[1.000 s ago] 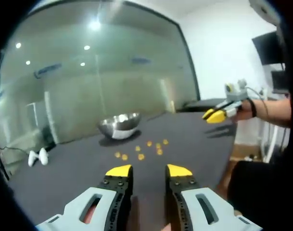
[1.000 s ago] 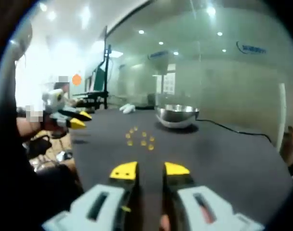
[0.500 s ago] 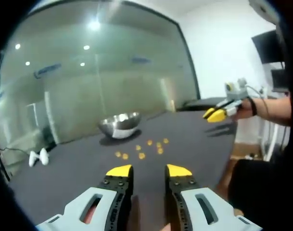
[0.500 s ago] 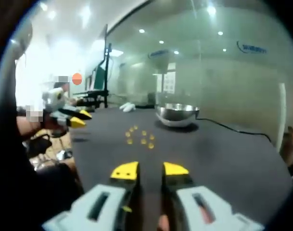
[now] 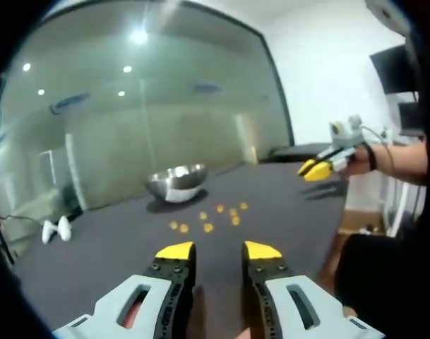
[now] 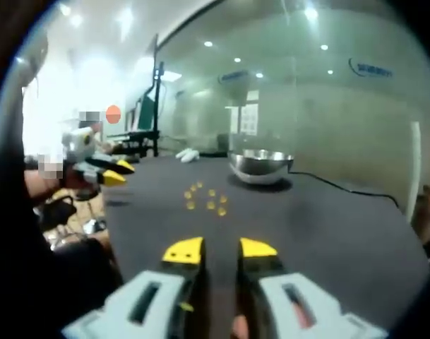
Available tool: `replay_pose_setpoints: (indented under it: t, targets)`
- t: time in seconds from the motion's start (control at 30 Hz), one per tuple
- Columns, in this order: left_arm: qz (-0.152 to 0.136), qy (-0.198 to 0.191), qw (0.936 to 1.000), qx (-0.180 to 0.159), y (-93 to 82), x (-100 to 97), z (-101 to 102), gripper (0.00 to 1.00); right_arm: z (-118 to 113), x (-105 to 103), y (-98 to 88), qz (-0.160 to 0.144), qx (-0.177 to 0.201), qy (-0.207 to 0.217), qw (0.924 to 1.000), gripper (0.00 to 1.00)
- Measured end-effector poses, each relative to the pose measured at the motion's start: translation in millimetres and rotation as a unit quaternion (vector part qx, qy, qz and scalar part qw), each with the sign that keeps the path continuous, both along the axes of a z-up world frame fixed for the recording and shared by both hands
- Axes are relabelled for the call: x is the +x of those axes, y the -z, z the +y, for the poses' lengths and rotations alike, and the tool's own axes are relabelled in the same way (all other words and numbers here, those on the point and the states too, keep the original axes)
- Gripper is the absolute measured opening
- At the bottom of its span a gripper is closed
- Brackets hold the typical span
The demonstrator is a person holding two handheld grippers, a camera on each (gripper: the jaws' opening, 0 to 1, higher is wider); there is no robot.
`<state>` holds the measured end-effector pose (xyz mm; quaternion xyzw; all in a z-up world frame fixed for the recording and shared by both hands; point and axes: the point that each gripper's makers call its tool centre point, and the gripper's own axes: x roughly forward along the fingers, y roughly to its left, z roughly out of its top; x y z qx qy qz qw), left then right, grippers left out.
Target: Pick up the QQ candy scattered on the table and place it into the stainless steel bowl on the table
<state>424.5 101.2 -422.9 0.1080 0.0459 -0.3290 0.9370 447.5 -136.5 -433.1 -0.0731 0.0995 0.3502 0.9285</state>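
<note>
QQ candies [image 5: 207,217] are scattered on the dark counter [image 5: 285,205], ahead of both sets of fingers.
The stainless steel bowl [image 5: 176,182] is seen just beyond the candies [image 6: 206,200]. The left gripper [image 5: 218,251] and right gripper [image 6: 220,248] are held apart from them, fingers spread and nothing pinched.

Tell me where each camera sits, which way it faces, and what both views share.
Left gripper view: rides the left gripper, looking across the dark table at the candies and steel bowl; the right gripper and a forearm enter from the right.
Right gripper view: rides the right gripper, facing the same candies and bowl; the left gripper enters from the left.
Shared: table, candies, bowl, glass wall.
</note>
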Motion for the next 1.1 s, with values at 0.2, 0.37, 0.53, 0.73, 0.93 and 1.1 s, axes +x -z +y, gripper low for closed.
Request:
replay_pose_setpoints:
  t: [0.2, 0.37, 0.53, 0.73, 0.93, 1.1]
  targets:
    - [0.001, 0.001, 1.0000, -0.001, 0.4, -0.5, 0, 0.28, 0, 3, 2.8, 0.003, -0.007, -0.004, 1.0000, 0.20]
    - [0.001, 0.000, 1.0000, -0.002, 0.2, -0.4, 1, 0.28, 10, 3, 2.5, -0.002, -0.014, -0.031, 0.9994, 0.21]
    - [0.001, -0.001, 1.0000, -0.001, 0.6, -1.3, 1, 0.28, 19, 12, 8.9, 0.006, -0.023, -0.043, 0.9988, 0.22]
    - [-0.002, -0.001, 1.0000, -0.003, -1.6, -5.4, 1, 0.28, 31, 24, 18.8, 0.019, -0.029, -0.062, 0.9975, 0.23]
    - [-0.002, -0.007, 0.9999, -0.008, -2.2, -8.3, 5, 0.28, 47, 38, 29.3, 0.031, -0.044, -0.085, 0.9949, 0.25]
    - [-0.004, -0.010, 0.9999, -0.008, -3.9, -9.9, 7, 0.28, 62, 54, 33.3, 0.040, -0.044, -0.096, 0.9935, 0.25]
